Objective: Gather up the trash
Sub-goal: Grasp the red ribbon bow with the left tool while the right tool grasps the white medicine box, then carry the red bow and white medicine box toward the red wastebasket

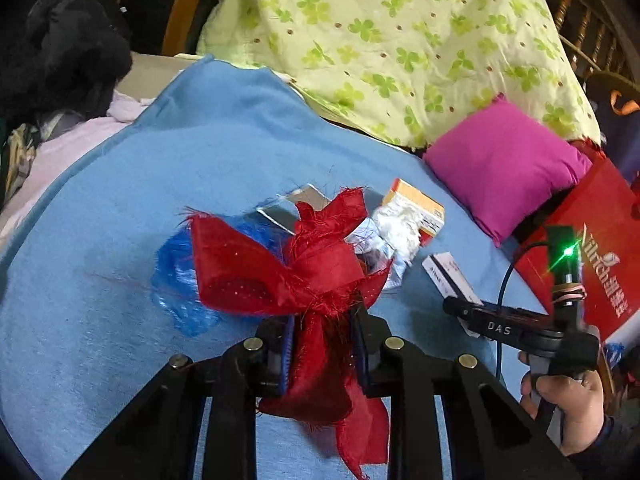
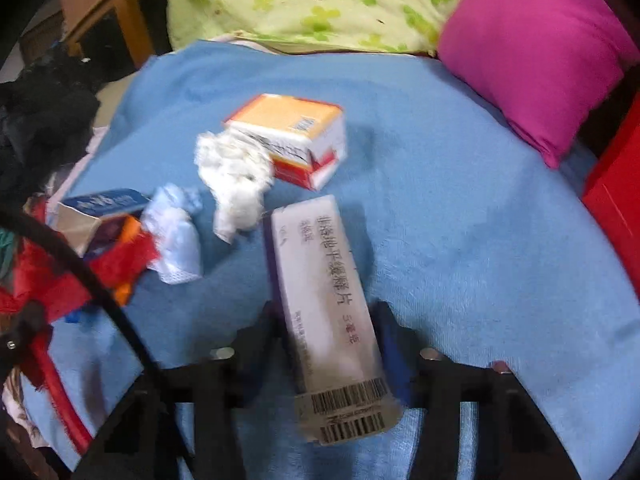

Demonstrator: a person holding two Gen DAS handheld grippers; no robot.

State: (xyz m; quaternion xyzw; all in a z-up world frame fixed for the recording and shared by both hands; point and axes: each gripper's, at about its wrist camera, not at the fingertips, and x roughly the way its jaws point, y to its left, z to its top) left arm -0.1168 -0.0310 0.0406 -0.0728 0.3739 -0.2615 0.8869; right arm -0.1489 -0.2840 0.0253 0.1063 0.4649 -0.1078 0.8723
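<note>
We see the left gripper (image 1: 322, 344) clamped tight on the red cloth scrap (image 1: 280, 268), lifted just off the blue blanket (image 1: 120, 240). Rest of the trash sits beyond: crumpled tissue (image 2: 236, 176), orange box (image 2: 296, 136). Right gripper (image 2: 326, 344) straddles the white medicine box (image 2: 320, 292), jaws partly closed; whether the pads press we can't tell. Box's long axis runs straight away from the claw, along its fingers. We judge the right hand nearest it.
</note>
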